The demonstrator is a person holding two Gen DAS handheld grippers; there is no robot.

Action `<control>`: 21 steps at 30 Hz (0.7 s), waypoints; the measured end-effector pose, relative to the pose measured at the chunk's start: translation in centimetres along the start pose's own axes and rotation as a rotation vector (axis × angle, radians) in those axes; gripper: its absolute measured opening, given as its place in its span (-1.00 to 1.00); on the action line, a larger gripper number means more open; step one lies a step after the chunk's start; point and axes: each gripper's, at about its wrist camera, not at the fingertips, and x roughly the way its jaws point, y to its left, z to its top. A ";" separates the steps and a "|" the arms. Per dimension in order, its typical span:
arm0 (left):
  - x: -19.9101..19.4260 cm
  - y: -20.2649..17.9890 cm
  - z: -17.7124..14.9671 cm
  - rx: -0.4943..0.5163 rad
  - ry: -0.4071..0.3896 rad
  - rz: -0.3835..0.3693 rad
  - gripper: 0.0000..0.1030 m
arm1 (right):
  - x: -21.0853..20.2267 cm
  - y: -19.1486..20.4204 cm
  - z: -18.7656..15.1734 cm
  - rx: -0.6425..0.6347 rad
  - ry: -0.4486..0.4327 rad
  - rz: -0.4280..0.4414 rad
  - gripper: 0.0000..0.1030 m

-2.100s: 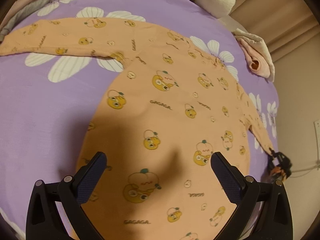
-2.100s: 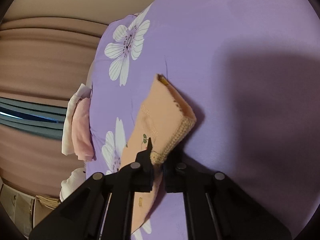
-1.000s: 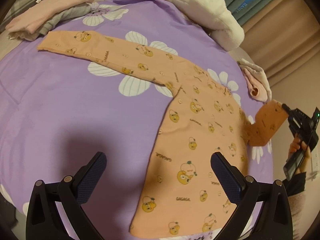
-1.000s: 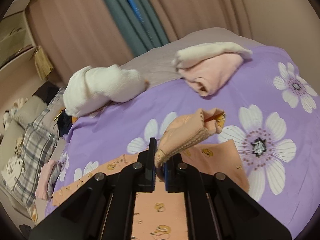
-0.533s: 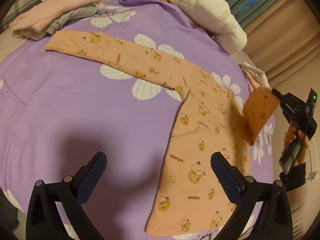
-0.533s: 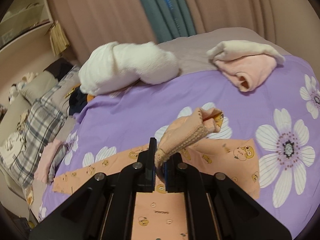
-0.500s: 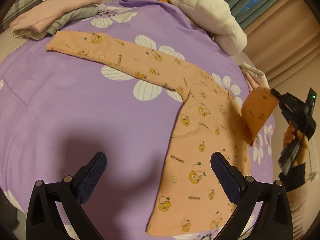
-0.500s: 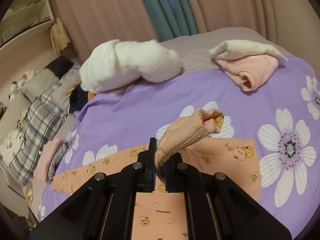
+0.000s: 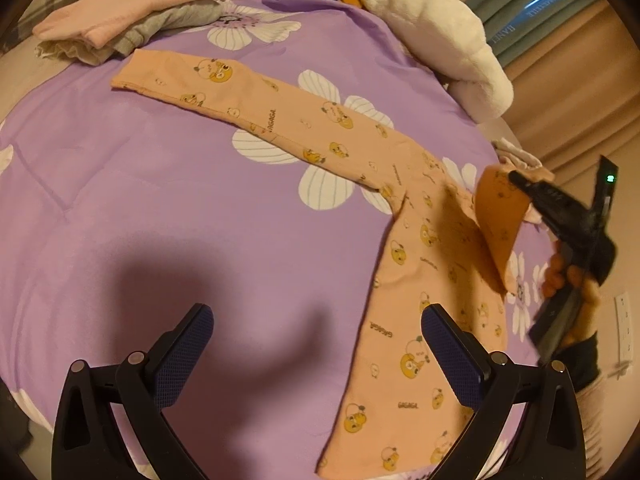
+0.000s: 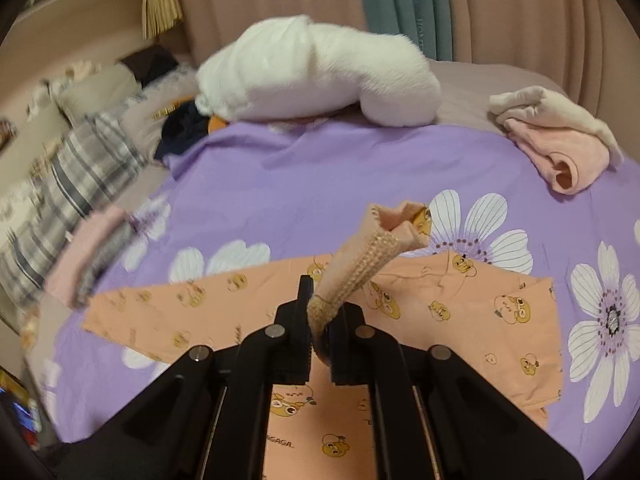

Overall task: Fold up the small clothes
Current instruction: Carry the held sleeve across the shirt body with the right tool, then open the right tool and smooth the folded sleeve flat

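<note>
A small peach long-sleeved top (image 9: 416,264) printed with yellow cartoon faces lies flat on the purple flowered bedspread (image 9: 160,184). Its far sleeve (image 9: 248,100) stretches out to the left. My right gripper (image 10: 320,320) is shut on the ribbed cuff (image 10: 360,264) of the other sleeve and holds it lifted above the top's body (image 10: 460,312). In the left wrist view that raised sleeve (image 9: 498,208) hangs from the right gripper (image 9: 520,180), held by a person's hand (image 9: 568,276). My left gripper (image 9: 316,344) hovers open over bare bedspread, left of the top's hem, holding nothing.
A white plush blanket (image 10: 320,76) lies at the bed's far edge. A folded pink and cream garment (image 10: 560,140) sits at the back right. Folded pink and grey clothes (image 9: 132,20) and a plaid pillow (image 10: 80,176) lie at the left, curtains (image 10: 440,8) behind.
The right gripper has carried the lifted sleeve leftward over the top's body, folding it inward. The left gripper drifted slightly, so the top now sits more to the right in its view.
</note>
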 end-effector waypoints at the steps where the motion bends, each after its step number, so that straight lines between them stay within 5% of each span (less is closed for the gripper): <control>1: 0.0 0.1 0.0 -0.001 0.002 0.001 0.99 | 0.6 0.6 -0.5 -0.027 0.004 -0.029 -0.82; 5: 0.3 0.2 0.1 0.002 0.014 0.012 0.99 | 4.4 3.1 -3.3 -0.168 0.078 -0.142 -0.82; 7: 0.2 0.2 0.1 0.006 0.012 0.017 0.99 | 6.1 4.0 -4.9 -0.230 0.132 -0.175 -0.64; 9: 0.3 0.2 0.1 0.005 0.012 0.025 0.99 | 7.5 4.8 -6.5 -0.299 0.201 -0.185 -0.17; 11: 0.4 0.1 0.1 0.000 0.015 0.026 0.99 | 7.5 5.7 -7.4 -0.371 0.219 -0.174 -0.15; 16: 0.6 -0.7 0.2 0.014 0.018 0.023 0.99 | 3.4 6.0 -7.3 -0.399 0.142 0.015 0.08; 18: 0.7 -0.9 0.3 0.018 0.014 0.026 0.99 | 1.1 3.0 -5.9 -0.260 0.097 0.141 0.23; 21: 1.1 -1.1 0.3 0.010 0.021 0.021 0.99 | 0.2 -1.3 -4.8 -0.084 0.079 0.191 0.22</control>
